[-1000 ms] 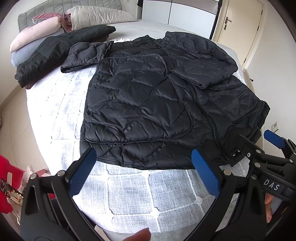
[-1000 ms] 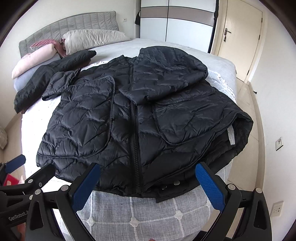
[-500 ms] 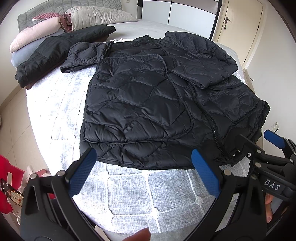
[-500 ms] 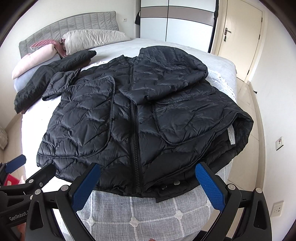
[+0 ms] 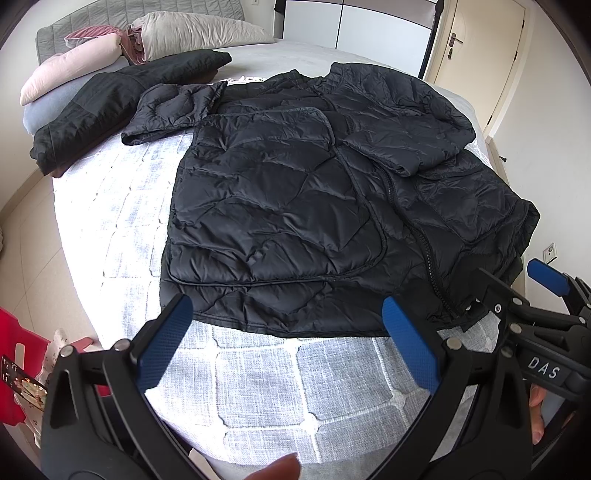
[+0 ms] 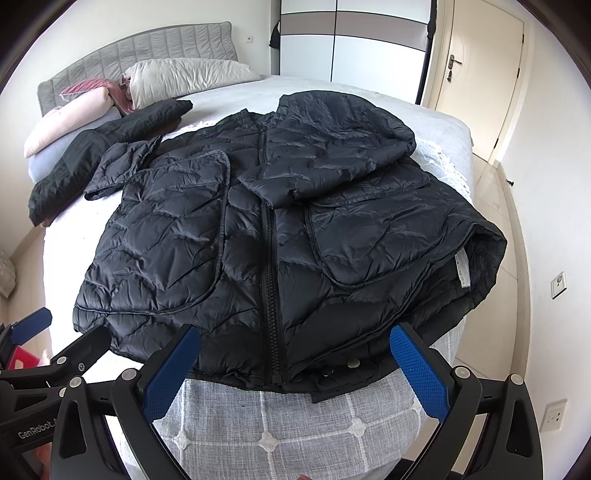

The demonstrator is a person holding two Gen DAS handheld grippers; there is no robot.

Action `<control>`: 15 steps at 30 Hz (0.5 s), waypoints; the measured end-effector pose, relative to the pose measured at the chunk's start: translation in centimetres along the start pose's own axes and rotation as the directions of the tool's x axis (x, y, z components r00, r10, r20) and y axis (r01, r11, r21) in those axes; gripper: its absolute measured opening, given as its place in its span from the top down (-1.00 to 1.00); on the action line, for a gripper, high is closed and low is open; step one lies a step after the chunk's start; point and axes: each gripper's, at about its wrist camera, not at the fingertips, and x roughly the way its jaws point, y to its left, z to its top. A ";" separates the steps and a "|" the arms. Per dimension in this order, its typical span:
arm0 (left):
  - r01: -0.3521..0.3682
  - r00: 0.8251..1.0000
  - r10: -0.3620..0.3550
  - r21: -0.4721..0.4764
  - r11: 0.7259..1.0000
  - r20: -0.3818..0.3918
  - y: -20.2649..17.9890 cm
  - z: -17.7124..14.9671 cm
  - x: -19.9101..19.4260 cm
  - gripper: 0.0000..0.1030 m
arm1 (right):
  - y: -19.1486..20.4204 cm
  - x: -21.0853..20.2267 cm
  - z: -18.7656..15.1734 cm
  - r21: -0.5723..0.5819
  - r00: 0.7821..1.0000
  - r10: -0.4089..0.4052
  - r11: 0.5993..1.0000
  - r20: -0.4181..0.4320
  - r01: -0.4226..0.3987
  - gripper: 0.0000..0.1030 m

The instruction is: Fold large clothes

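Observation:
A black quilted puffer jacket (image 5: 295,206) lies front up on the bed, zipper shut, hem nearest me. It also shows in the right wrist view (image 6: 280,229). Its right sleeve is folded across the chest; the left sleeve (image 5: 173,107) sticks out to the far left. My left gripper (image 5: 288,332) is open and empty, just short of the hem's left half. My right gripper (image 6: 295,358) is open and empty, at the hem by the zipper end. Each gripper shows at the edge of the other's view.
The bed (image 5: 258,380) has a grey-white quilted cover. A second dark garment (image 5: 110,96) and pillows (image 5: 192,29) lie at the head end. A red object (image 5: 14,354) stands on the floor at left. Wardrobe and door (image 6: 476,62) are behind.

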 end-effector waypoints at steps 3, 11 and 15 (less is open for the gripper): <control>-0.001 1.000 0.001 -0.001 1.000 0.000 0.0 0.0 0.0 -0.99 | -0.1 0.0 0.0 -0.001 1.000 0.000 1.000 -0.001 0.000 -1.00; -0.001 1.000 0.001 0.000 1.000 0.001 0.0 0.0 0.0 -0.99 | -0.1 0.0 0.0 0.001 1.000 0.000 1.000 -0.002 0.000 -1.00; -0.002 1.000 0.002 -0.002 1.000 0.000 0.0 0.0 0.0 -0.99 | -0.1 0.0 0.0 0.000 1.000 0.000 1.000 -0.001 0.000 -1.00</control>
